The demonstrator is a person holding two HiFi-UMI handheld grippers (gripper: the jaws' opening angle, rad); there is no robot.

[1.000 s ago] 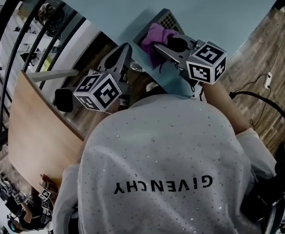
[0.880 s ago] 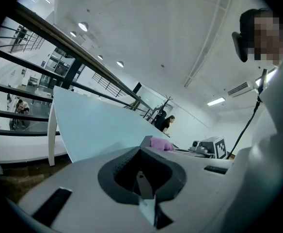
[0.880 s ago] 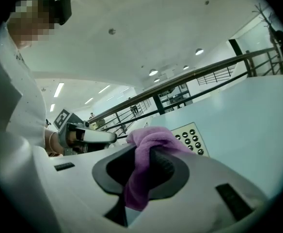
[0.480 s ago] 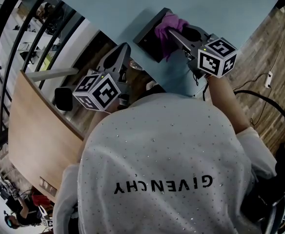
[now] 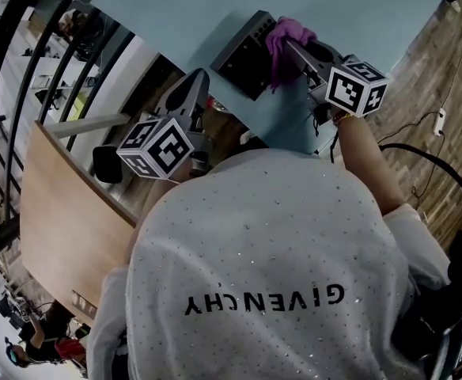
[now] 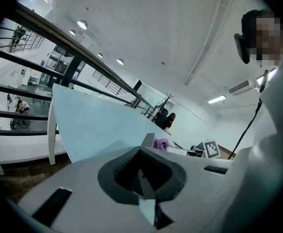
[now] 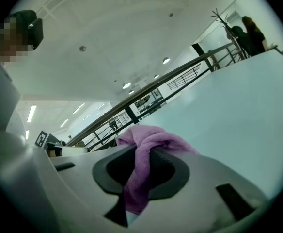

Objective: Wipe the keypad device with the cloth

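The dark grey keypad device point(image 5: 245, 52) lies on the pale blue table point(image 5: 215, 6) near its front edge. A purple cloth point(image 5: 285, 39) rests on the device's right end, and my right gripper point(image 5: 294, 47) is shut on it. In the right gripper view the cloth point(image 7: 149, 147) hangs bunched between the jaws of the right gripper point(image 7: 140, 155). My left gripper point(image 5: 201, 81) is held off the table's front left edge, apart from the device, shut with nothing in it. In the left gripper view, beyond the left gripper point(image 6: 148, 141), the cloth point(image 6: 162, 143) shows small and far off.
The person's grey sweater point(image 5: 255, 267) fills the lower head view. A wooden panel point(image 5: 57, 212) and dark railing bars point(image 5: 25, 62) stand at the left. Wood floor point(image 5: 425, 77) with black cables point(image 5: 421, 161) lies to the right of the table.
My right gripper has carried the cloth across the device, toward the far right. The left gripper has stayed where it was.
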